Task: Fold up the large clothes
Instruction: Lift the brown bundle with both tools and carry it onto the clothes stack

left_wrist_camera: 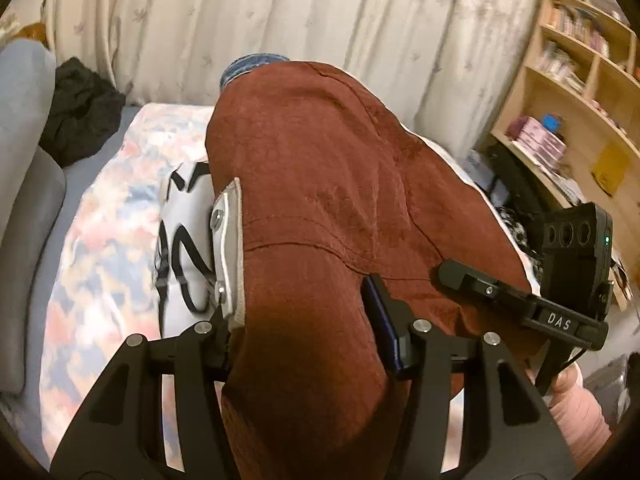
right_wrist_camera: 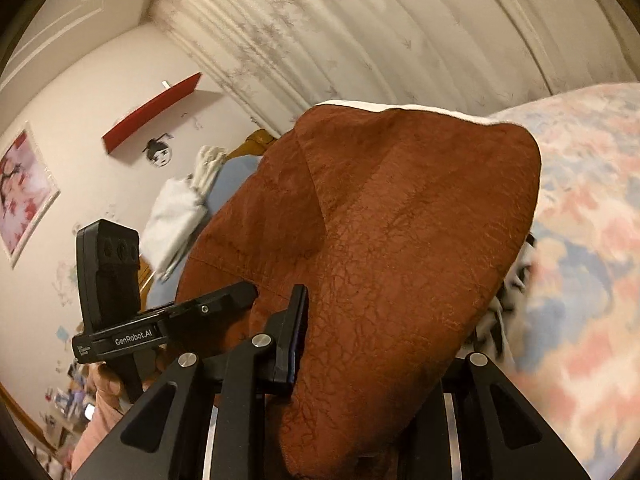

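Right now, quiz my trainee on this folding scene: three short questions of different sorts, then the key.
1. True or false: both grippers grip the same brown garment.
2. What lies under the garment? A) floral quilt B) bare floor C) desk
3. Fill in: against the wall on the far right of the left wrist view stands a wooden ____.

Key: 1 true: left gripper and right gripper both clamp it. 2 A. 3 bookshelf.

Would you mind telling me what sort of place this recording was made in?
Most likely a bedroom at home: a bed with a pastel floral quilt, long cream curtains behind it, and a wooden bookshelf full of books to one side.
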### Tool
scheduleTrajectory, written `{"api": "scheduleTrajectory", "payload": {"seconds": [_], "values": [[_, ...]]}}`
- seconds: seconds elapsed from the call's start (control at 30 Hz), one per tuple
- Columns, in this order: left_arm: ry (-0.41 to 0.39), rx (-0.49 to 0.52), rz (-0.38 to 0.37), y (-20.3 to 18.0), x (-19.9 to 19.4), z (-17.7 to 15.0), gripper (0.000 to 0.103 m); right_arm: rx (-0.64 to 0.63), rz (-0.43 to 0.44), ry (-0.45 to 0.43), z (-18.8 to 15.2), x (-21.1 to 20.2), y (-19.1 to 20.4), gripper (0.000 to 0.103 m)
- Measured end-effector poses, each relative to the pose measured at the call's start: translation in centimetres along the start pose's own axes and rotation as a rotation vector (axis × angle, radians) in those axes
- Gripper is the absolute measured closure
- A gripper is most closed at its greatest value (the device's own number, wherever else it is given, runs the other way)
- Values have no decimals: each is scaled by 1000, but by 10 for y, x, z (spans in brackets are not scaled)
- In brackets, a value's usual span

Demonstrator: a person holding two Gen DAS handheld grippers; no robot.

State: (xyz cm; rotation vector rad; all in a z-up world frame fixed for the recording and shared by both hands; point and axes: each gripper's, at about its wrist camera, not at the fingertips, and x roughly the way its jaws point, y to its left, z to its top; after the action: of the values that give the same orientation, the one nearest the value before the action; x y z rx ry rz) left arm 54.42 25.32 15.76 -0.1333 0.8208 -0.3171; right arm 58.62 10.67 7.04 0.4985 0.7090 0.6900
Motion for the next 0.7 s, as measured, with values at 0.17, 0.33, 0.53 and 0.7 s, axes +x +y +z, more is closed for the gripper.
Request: {"api": "scheduleTrajectory", "payload": {"seconds": [0.17, 0.33, 0.53, 0.7], "values": [[90, -68, 76, 66, 98, -2, 46, 85, -51, 87, 12, 127, -90, 79], [37, -86, 120, 89, 128, -17, 26, 115, -102, 115, -5, 181, -131, 74], [26, -45, 166, 88, 103, -27, 25, -42, -289, 176, -7, 154, -99, 41], [-23, 7, 275, 76, 60, -19, 25, -124, -407, 145, 16, 132, -88, 39]]}}
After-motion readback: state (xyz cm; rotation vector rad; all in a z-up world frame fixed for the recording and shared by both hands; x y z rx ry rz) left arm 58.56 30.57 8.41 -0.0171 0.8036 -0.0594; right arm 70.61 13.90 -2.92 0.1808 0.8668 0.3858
